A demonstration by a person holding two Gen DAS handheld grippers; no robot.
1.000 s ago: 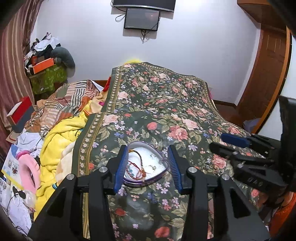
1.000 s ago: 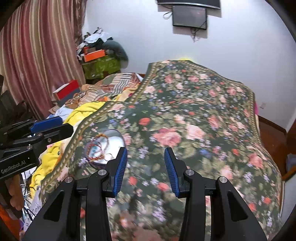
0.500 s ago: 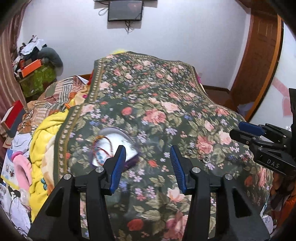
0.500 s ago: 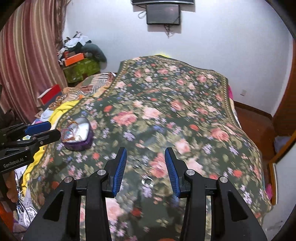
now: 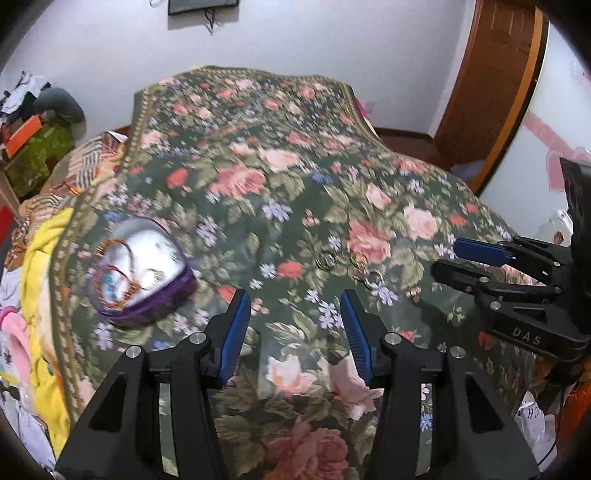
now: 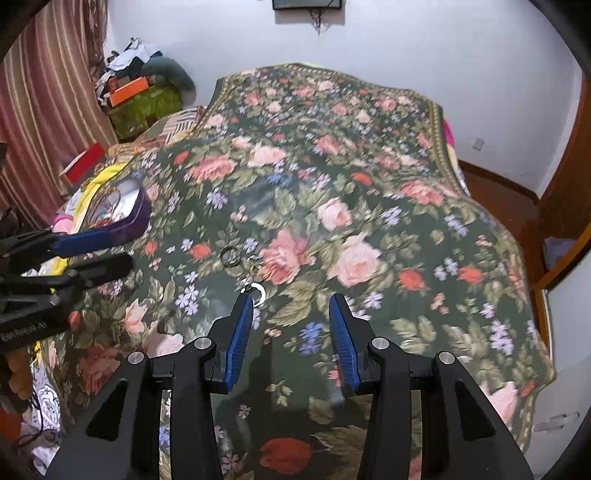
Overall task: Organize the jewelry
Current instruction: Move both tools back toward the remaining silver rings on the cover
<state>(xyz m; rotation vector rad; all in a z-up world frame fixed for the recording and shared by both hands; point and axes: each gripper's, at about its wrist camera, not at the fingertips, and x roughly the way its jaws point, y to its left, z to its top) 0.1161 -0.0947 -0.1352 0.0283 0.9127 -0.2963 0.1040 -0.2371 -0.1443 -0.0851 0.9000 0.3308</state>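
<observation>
Both jaws spread, empty: left gripper (image 5: 293, 314), right gripper (image 6: 291, 317). Purple heart-shaped box (image 5: 142, 267) near bedspread's (image 5: 258, 155) left edge, holding bangles (image 5: 114, 266); orientation unclear.

Motion blur smears the purple heart-shaped jewelry box (image 5: 142, 275), so the beaded pieces lying in it cannot be told apart. The small metal rings (image 6: 242, 263) on the floral bedspread (image 6: 332, 192) are too tiny to identify. The dark wall-mounted screen (image 6: 306, 3) is cut off by the top edge.

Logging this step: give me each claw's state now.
Left claw: open, holding nothing.
Right claw: open, holding nothing.
</observation>
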